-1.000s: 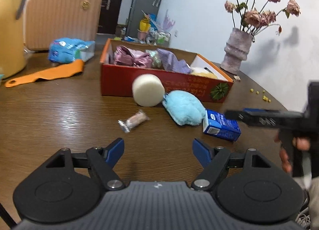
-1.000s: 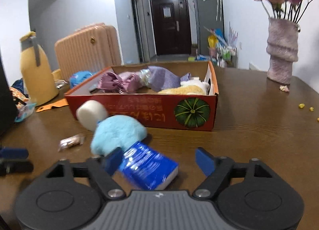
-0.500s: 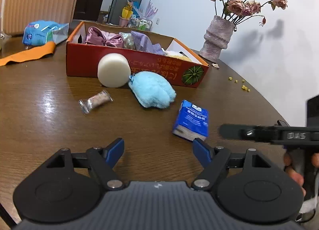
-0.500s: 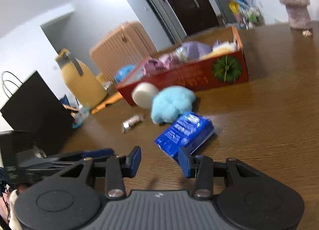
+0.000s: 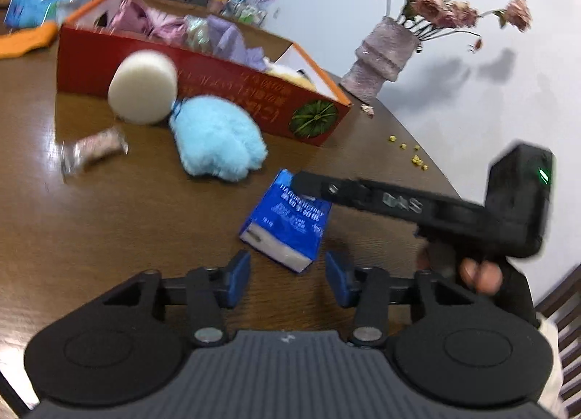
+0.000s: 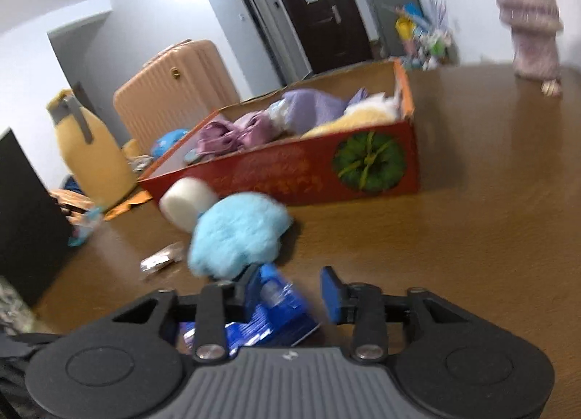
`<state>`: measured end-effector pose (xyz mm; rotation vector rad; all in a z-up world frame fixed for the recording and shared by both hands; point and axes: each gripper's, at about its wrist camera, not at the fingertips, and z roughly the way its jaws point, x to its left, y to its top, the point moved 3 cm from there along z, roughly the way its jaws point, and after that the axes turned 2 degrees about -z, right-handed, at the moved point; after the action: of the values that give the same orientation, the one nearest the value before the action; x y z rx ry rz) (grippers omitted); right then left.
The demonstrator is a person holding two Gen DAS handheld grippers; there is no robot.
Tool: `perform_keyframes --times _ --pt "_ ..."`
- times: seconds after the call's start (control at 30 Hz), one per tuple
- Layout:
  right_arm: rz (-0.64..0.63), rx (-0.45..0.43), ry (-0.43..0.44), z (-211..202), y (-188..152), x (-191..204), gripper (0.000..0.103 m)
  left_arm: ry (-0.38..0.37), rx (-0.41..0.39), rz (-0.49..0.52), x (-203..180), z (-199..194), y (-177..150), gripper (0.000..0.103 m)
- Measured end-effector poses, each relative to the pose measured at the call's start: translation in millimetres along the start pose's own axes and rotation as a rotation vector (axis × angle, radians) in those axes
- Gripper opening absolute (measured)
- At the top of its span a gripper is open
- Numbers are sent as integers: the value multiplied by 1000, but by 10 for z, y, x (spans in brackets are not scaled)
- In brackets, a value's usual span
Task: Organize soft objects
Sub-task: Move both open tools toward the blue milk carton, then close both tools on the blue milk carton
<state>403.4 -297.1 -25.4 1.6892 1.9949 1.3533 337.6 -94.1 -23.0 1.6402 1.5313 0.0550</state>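
A blue tissue pack point(image 5: 287, 215) is seen flat on the table point(image 5: 109, 223), just beyond the left gripper point(image 5: 288, 273), whose jaws have just been closing yet stand apart on nothing. The right gripper point(image 6: 287, 292), also just closing, straddles the pack's far end, its right pad point(image 6: 331, 293) clear. A red box point(image 5: 203, 77) lies farther off.

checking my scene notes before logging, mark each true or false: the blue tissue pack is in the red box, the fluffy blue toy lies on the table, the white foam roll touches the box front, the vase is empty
1. The blue tissue pack is in the red box: false, it lies on the table outside it.
2. The fluffy blue toy lies on the table: true.
3. The white foam roll touches the box front: true, it leans against it.
4. The vase is empty: false, it holds dried pink flowers.
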Motion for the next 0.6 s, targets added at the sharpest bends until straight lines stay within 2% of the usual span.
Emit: perform_keyframes --times 0.17,0.27,0.37,0.47,0.6 --pt "67 20 99 -387 -402 175 28 -83 35 -32 79 -169 -122 39" --pt "87 -17 122 -655 -569 268 29 -97 24 -17 60 -314 -197 39" --pt "87 -66 60 -784 -544 234 29 -57 -22 5 72 -397 -146 40" --pt "115 -61 45 -698 -505 160 29 20 -64 21 121 -366 0 40" --pt "142 -49 54 -527 -510 173 33 29 -57 24 194 -223 157 42"
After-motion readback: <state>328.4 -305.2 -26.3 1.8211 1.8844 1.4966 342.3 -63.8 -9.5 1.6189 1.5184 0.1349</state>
